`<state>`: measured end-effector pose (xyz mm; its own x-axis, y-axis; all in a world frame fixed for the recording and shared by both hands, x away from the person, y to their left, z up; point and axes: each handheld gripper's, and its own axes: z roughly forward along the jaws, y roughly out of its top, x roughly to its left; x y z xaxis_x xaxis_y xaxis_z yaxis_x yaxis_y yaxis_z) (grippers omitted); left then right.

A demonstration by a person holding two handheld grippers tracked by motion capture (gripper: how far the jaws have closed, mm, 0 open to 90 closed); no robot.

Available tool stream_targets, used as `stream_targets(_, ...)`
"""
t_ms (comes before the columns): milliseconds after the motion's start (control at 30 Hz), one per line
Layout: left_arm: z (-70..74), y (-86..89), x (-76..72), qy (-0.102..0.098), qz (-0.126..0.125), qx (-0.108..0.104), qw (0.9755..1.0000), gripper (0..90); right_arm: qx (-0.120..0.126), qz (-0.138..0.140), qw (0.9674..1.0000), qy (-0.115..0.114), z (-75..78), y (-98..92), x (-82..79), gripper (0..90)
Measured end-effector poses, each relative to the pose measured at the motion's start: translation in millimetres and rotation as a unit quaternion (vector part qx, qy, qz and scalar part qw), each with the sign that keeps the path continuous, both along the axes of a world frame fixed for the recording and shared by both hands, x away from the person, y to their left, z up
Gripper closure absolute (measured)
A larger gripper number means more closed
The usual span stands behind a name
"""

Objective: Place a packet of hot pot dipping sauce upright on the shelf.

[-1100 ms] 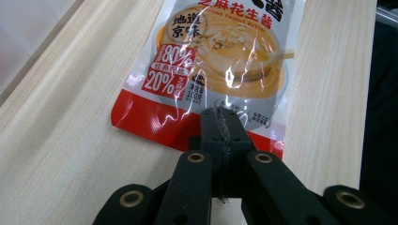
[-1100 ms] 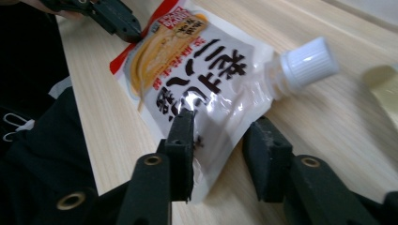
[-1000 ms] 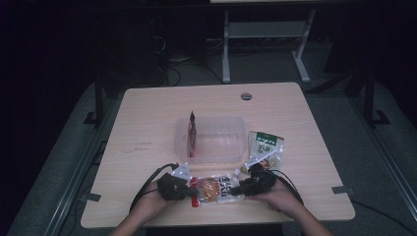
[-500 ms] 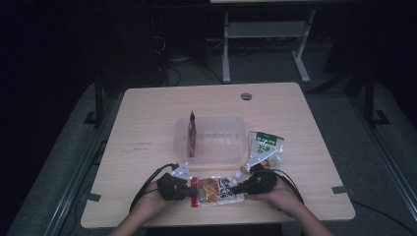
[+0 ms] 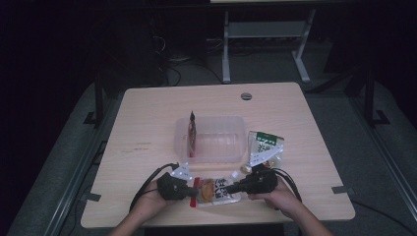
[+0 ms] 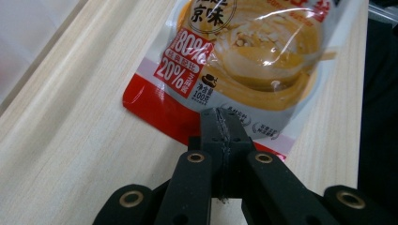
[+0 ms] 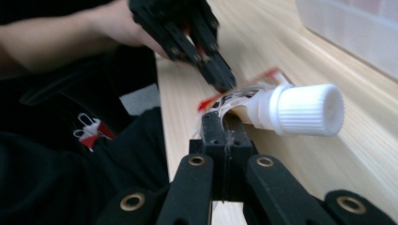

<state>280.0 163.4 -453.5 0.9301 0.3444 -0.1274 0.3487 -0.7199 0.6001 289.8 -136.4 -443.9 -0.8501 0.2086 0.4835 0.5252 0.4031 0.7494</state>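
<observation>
Both grippers — left (image 6: 220, 117), right (image 7: 220, 123) — clamp the pouch (image 6: 244, 61); the right gripper view reveals its white cap (image 7: 307, 110).

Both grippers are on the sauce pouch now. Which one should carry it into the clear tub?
Probably right. The right gripper pinches the pouch beside its white cap, nearer the tub. The left gripper only clamps the red bottom edge.

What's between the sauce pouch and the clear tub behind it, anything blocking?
Nothing visible blocks it. The sauce pouch lies near the table's front edge, clamped at its ends by the left gripper and right gripper. Bare tabletop separates it from the clear tub; the green-labelled packet sits to the tub's right.
</observation>
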Motion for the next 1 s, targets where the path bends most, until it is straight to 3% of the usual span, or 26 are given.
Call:
stream_targets(100,2.5,-0.5,-0.8,-0.005,-0.002,-0.004,1.0,89.8,0.013,0.001,0.9999,-0.002,4.2,1.8,-1.3,90.0)
stream_targets(200,5.8,-1.7,-2.1,-0.009,-0.003,-0.023,0.9997,88.0,0.024,0.006,0.9996,-0.017,10.4,4.1,-2.4,90.0)
stream_targets(333,8.2,-2.5,-3.3,-0.015,-0.01,-0.028,0.9994,84.2,0.022,0.005,0.9995,-0.024,15.4,4.5,-4.0,90.0)
stream_targets(533,13.6,-0.3,-5.7,-0.024,-0.013,-0.037,0.9989,72.5,0.017,0.002,0.9978,-0.063,27.9,5.2,-8.6,90.0)
stream_targets(667,16.7,2.8,-7.1,-0.025,-0.01,-0.044,0.9987,68.2,0.013,0.001,0.9973,-0.072,31.7,5.2,-10.3,90.0)
stream_targets(1000,14.7,20.8,-8.4,-0.008,-0.003,-0.039,0.9992,49.3,0.016,-0.014,0.9941,-0.106,53.5,-1.7,-8.2,90.0)
